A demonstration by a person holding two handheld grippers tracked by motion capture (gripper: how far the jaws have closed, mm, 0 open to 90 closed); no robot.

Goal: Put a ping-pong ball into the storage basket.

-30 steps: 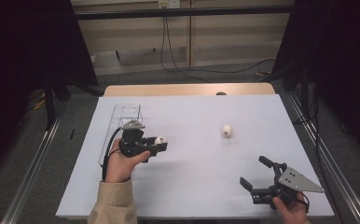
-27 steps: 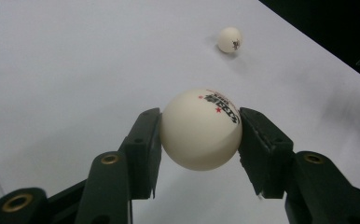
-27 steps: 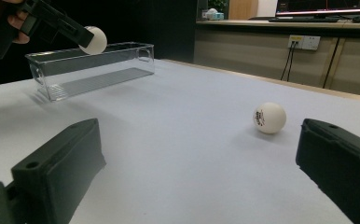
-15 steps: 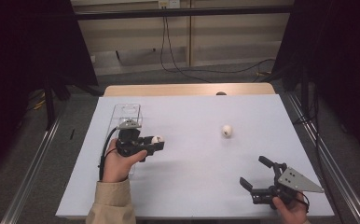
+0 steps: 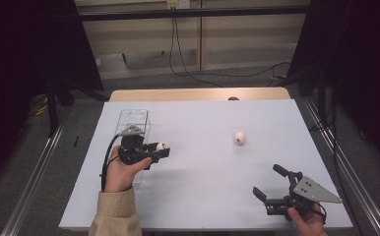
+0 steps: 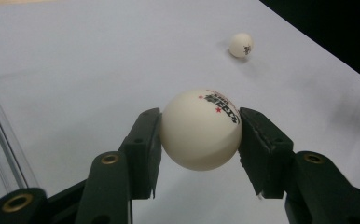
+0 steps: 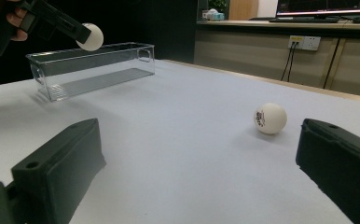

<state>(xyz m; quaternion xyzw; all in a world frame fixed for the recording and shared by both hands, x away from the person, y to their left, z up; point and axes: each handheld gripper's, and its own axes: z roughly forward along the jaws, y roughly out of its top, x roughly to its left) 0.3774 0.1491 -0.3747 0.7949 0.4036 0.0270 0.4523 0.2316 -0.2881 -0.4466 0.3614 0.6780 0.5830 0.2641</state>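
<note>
The left gripper (image 6: 199, 130) clamps a white ball (image 6: 200, 129) between its jaws, held in the air just beside the clear plastic box (image 5: 131, 120), whose near end hides behind the hand. A second ball (image 5: 239, 137) lies on the table (image 5: 203, 196), well away from the box. The right gripper (image 5: 269, 184) rests farthest from the box, jaws spread wide; the ball's print is probably a brand mark.
</note>
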